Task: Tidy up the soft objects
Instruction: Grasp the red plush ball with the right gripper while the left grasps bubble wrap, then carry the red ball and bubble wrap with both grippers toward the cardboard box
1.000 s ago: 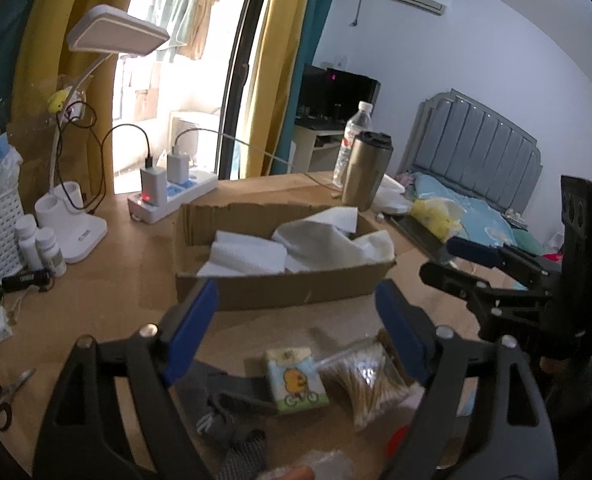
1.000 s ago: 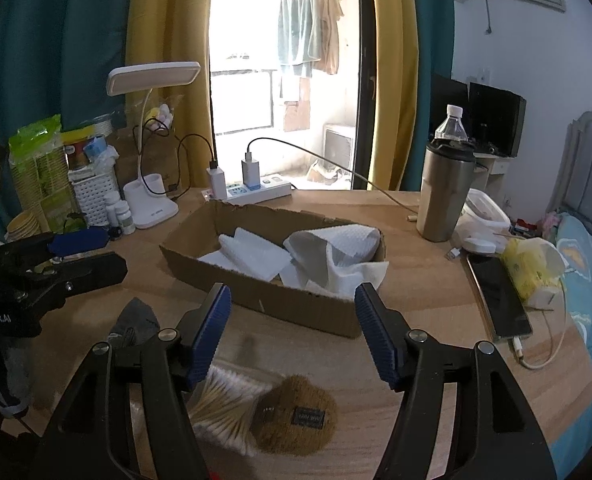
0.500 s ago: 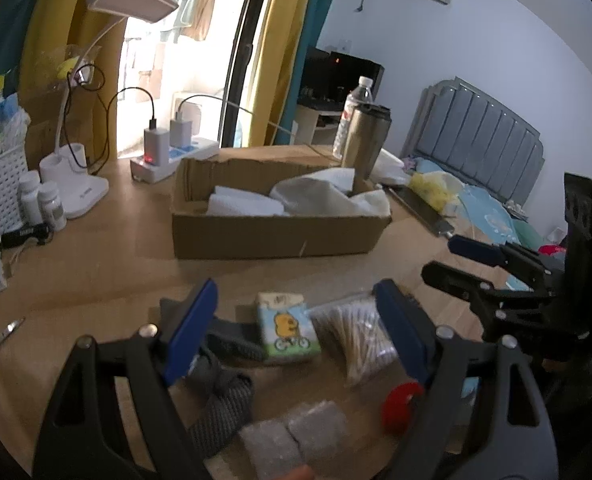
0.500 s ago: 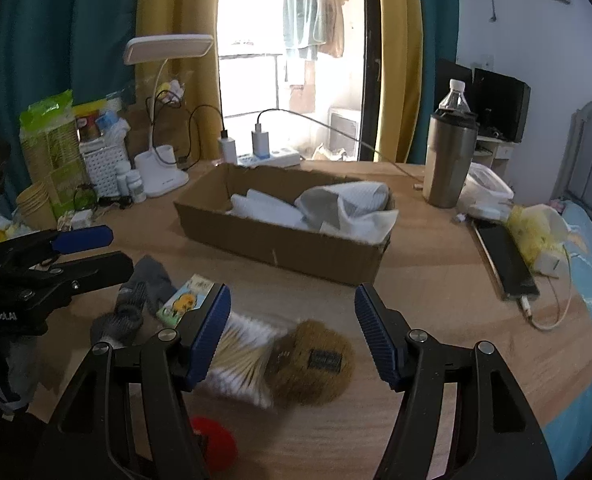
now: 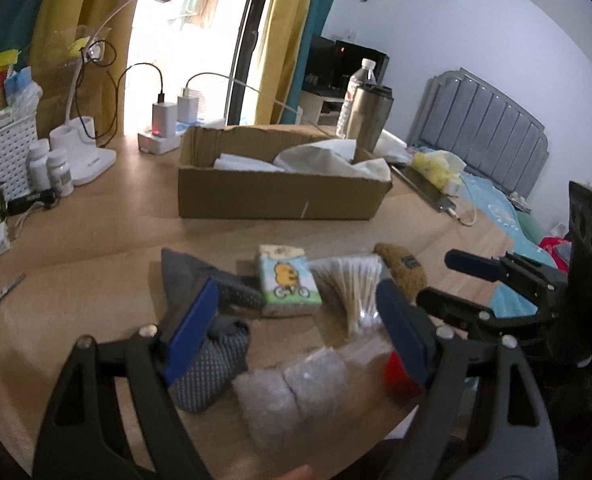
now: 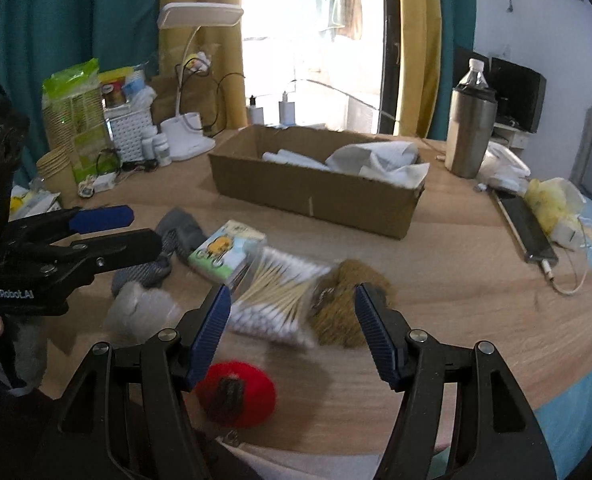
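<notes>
The cardboard box [image 6: 315, 190] holds white tissue paper [image 6: 379, 160]. Your left gripper [image 5: 296, 332] and right gripper [image 6: 294, 332] are both spread apart, holding nothing.

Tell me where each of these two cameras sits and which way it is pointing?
Left wrist view: sits on the left gripper, looking forward over the table at the cardboard box; its own blue-padded fingers show, and the right gripper at the right edge.
Right wrist view: sits on the right gripper, facing the same box and window; its fingers and the left gripper show.
Both share the box, tissue pack, cotton swabs, brown pouch and steel tumbler.
</notes>
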{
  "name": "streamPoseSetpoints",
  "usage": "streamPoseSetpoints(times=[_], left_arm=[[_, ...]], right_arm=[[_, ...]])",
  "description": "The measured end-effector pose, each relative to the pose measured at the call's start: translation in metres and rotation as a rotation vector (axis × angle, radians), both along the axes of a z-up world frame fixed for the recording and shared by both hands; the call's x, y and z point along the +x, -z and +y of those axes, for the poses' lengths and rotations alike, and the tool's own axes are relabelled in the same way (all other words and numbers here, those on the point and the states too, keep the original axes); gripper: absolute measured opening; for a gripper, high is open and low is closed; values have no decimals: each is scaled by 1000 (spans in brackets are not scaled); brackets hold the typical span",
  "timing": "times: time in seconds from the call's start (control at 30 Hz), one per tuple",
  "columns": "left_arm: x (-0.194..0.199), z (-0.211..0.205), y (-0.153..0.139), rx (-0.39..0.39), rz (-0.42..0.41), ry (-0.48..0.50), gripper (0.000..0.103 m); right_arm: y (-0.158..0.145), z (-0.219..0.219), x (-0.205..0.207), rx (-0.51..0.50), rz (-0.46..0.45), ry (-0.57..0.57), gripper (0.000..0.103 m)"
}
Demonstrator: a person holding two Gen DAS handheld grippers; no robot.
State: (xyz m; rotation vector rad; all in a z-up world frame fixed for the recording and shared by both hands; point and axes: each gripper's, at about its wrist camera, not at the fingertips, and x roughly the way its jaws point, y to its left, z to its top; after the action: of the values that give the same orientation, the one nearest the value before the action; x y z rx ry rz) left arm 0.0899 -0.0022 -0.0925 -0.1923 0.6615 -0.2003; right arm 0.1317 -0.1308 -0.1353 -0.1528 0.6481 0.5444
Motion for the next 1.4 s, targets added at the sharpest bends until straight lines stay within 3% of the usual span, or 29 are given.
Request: streamPoseSetpoints(times=[0.7,0.8,0.97,1.27,1.33,1.4], left_arm=[[-29,1,32,3,60,-15,83],[-28,-1,35,8,73,-12,83],[-26,-4,40,21,94,-6,83],[-20,-11,52,63,136,8,83],[-20,-13,53,74,133,17,82],[-20,-16,53,94,127,27,69]], right_arm=[[31,18,-29,-9,81,-79,68],[37,20,-29,-26,97,-85,66],[45,19,-26,-46,126,-81,53],[48,13,-22,-17,132,-86,51],[47,10,-19,-14,132,-79,51],[45,7,-17,-8,127,-73,51]])
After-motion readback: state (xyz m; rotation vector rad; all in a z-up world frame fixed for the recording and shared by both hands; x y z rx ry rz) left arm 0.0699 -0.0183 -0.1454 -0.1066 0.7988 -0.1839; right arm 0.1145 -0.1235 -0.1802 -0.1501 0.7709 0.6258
